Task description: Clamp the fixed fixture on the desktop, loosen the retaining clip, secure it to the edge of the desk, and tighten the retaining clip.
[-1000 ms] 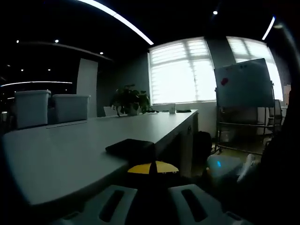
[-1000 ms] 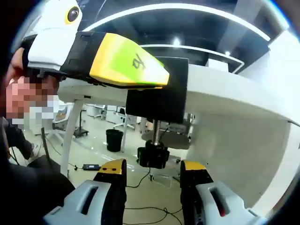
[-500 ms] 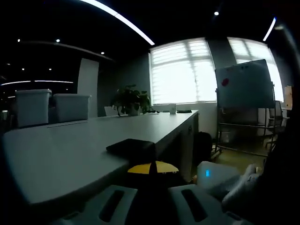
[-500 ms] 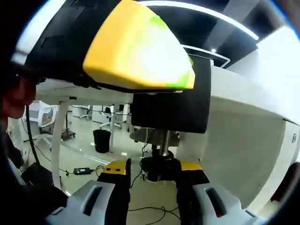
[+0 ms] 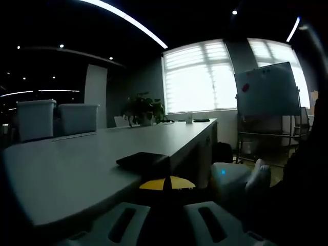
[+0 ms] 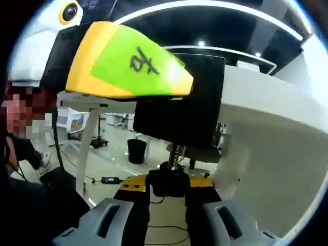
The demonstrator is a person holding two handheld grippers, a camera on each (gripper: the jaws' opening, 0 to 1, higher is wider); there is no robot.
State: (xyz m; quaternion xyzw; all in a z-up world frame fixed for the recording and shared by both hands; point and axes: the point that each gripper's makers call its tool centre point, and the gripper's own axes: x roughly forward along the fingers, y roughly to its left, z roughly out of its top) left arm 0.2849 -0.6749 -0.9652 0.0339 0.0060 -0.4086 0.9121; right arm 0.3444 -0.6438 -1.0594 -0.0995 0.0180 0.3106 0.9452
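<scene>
A black clamp fixture (image 6: 179, 115) sits over the edge of the white desk (image 6: 266, 123). Its threaded screw (image 6: 174, 152) hangs down to a black knob (image 6: 168, 183). My right gripper (image 6: 168, 180) is shut on that knob from below, yellow pads on both sides. The left gripper's yellow and green finger (image 6: 128, 64) lies on the fixture from the upper left. In the left gripper view, my left gripper (image 5: 166, 183) is shut on the fixture, whose black top plate (image 5: 142, 160) rests on the desk (image 5: 77, 169). The right gripper's white body (image 5: 233, 177) shows at the desk's side.
Two white bins (image 5: 54, 118), a potted plant (image 5: 142, 109) and a cup (image 5: 188, 118) stand farther along the desk. A whiteboard (image 5: 266, 92) stands on the floor at the right. Under the desk are a black waste bin (image 6: 137, 151), cables and desk legs (image 6: 87, 143).
My right gripper has moved up to the knob and its jaws have shut on it. In the left gripper view the right gripper's body has come in closer to the desk's side.
</scene>
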